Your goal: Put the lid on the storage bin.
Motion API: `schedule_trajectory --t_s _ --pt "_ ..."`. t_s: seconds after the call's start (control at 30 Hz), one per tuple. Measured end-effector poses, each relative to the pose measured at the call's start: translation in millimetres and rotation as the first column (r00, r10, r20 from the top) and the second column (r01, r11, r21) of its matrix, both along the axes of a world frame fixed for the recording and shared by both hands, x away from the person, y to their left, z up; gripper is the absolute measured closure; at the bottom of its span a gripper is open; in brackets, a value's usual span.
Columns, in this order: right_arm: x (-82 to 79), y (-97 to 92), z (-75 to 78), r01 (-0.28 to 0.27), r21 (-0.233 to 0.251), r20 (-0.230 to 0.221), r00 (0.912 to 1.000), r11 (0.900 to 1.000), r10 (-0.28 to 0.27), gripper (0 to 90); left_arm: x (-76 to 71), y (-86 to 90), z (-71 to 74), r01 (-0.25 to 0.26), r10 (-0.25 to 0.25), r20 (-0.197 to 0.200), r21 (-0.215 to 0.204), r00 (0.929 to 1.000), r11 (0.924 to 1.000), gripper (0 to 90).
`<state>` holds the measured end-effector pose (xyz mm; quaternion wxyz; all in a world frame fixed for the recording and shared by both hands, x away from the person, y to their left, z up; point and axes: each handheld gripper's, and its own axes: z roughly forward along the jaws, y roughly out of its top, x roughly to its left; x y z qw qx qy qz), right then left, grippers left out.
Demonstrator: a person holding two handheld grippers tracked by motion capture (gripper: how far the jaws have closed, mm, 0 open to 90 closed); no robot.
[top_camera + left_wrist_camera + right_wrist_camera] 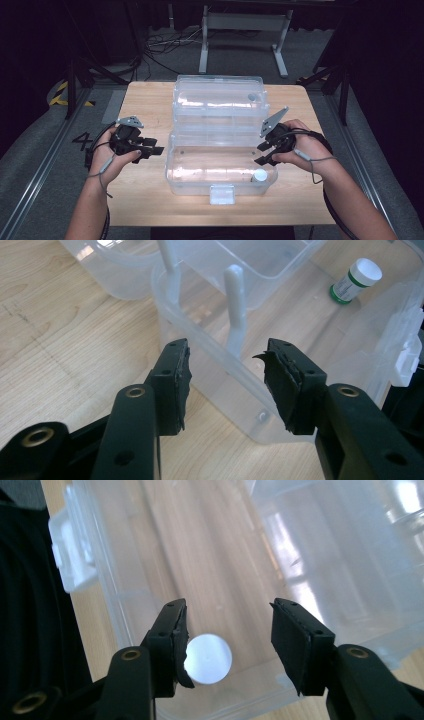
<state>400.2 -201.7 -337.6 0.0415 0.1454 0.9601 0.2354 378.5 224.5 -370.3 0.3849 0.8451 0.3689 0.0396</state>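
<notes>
I see a light wooden table standing on grey carpet. Beyond the table's far edge stands a white metal frame on two legs, with black cables strewn on the floor just left of it. Yellow-black hazard tape lies left of the table, near dark stand legs. Everything behind the table is dark.

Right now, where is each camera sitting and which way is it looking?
High view: above the person's side of the wooden table, looking forward and down; both forearms, left gripper and right gripper show.
Left gripper view: rides the left gripper, facing the clear box; two black jaws show.
Right gripper view: rides the right gripper, looking down into the box; two jaws show.
All three share the box and the white-capped bottle.
</notes>
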Motion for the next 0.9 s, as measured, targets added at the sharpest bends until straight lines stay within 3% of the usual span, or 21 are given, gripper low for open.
schedule_trajectory --t_s 0.2,0.47,0.9 --pt "3.1 -3.9 10.2 0.039 0.070 0.039 0.9983 0.9968 -0.042 50.6 -1.3 -3.7 -1.5 0.012 -0.012 0.000 0.000 0.9999 0.9999 55.2" --pt "17.7 -6.4 24.4 0.077 0.168 0.090 0.9915 0.9828 -0.094 51.0 -8.7 -5.8 0.6 0.038 -0.038 0.003 -0.012 0.9993 0.9992 55.2" --pt "50.3 1.1 36.0 0.107 0.231 0.120 0.9832 0.9670 -0.137 56.2 -20.5 -4.4 -2.5 0.042 -0.042 -0.007 -0.008 0.9991 0.9991 55.3"
